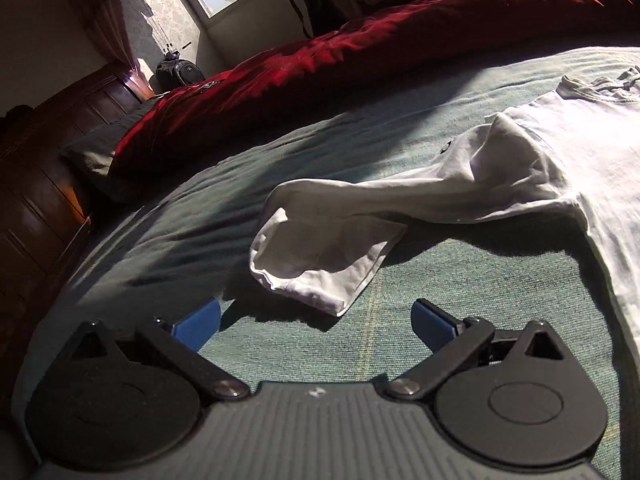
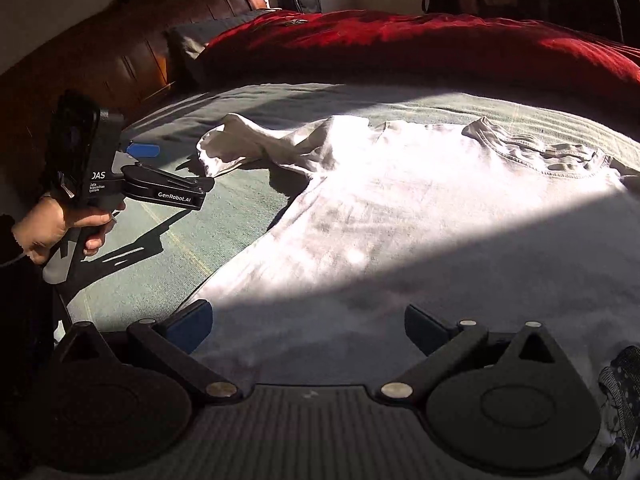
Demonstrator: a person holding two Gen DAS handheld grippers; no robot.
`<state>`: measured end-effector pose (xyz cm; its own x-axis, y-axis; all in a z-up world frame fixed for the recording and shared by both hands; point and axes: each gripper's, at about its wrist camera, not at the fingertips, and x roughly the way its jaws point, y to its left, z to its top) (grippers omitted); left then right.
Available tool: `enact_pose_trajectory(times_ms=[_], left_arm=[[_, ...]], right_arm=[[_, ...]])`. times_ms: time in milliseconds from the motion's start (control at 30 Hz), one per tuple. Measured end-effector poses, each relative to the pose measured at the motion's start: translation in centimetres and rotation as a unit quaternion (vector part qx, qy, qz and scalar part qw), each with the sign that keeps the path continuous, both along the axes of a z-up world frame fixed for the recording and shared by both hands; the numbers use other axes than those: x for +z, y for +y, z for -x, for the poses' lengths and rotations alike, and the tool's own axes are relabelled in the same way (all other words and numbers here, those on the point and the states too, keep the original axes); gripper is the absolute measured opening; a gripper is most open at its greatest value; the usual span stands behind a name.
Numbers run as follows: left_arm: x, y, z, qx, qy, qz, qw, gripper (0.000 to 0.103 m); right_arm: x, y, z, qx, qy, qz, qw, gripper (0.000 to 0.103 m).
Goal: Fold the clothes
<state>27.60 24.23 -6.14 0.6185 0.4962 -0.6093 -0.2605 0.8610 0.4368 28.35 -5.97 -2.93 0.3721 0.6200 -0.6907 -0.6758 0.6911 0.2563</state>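
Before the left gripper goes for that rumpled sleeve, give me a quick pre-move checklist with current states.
1. Left gripper open: ok, blue pads spread wide, nothing between them.
2. Right gripper open and free: ok, it hovers over the lower body of the white T-shirt, holding nothing.
3. Sleeve reachable: ok, it lies just ahead of the left gripper on the green bedcover.
4. Sleeve flat: not ok, it is twisted and bunched, the cuff gaping.
5. Shirt body spread out: ok, mostly flat, collar wrinkled.
6. Far sleeve laid out: cannot tell, it is out of view.
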Motion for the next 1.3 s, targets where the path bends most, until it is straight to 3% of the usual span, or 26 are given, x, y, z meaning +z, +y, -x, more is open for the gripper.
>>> enact_pose_trajectory(times_ms=[133,233,500,567,700,867,1300], left_arm=[[-0.4,0.8,-1.2,-0.006,-0.024,0.012,0.9996,0.101],[-0.5,0.4,-2.7,-0.017,-0.036,-0.009,0.9992,0.102],[-2.2,4.7,-6.8,0.068,-0.025,-0.028,0.997,0.102],[-2.0,5.9,-6.3,0.09,-0.033,-0.029,0.995,0.102],[-1.9,8.2,-5.2,0.135,-0.015,-0.072,0.9882,0.102],[-0.8,10.4,-3.3,0.162,-0.032,-0.073,0.9836,0.102],[4.8,10.9,-1.2,0.154,-0.074,-0.171,0.9703,0.103]], right_arm=[[-0.6,0.4,-0.2,0.003,0.005,0.006,1.0,0.103],[-0.9,0.4,-0.5,-0.003,0.01,0.005,1.0,0.103],[-1.8,0.2,-1.5,-0.017,0.023,0.005,1.0,0.103],[-2.0,0.2,-1.7,-0.017,0.026,0.005,1.0,0.103],[-2.4,0.0,-2.4,-0.022,0.034,0.003,0.999,0.103],[-2.6,0.0,-2.5,-0.027,0.038,0.002,0.999,0.103],[-2.5,0.0,-2.3,-0.024,0.037,0.002,0.999,0.103]])
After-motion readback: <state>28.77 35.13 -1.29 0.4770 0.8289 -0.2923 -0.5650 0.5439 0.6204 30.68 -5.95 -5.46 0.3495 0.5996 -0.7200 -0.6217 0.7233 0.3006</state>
